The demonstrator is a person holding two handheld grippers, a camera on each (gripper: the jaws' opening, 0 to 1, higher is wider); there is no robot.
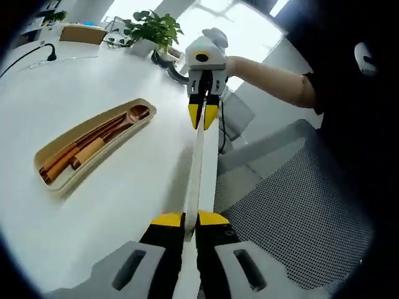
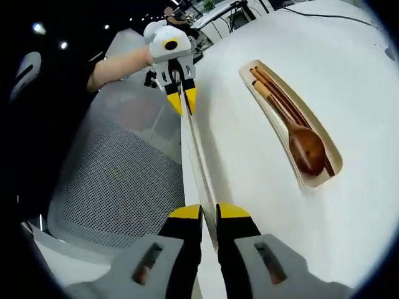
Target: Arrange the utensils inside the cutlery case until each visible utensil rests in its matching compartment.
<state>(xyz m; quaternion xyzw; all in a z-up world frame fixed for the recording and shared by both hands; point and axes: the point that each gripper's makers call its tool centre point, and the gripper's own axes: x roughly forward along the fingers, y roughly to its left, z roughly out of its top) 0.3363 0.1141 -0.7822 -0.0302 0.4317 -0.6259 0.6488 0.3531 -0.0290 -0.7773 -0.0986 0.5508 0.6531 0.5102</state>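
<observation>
An open cream cutlery case lies on the white table. In it rest a wooden spoon and brown chopsticks. A long narrow cream lid, seen edge-on, spans between both grippers over the table's edge, apart from the case. My left gripper is shut on one end of the lid. My right gripper is shut on the other end.
A grey mesh chair stands just past the table edge under the lid. A potted plant and a black cable sit at the far side of the table. A person's forearm reaches to the right gripper.
</observation>
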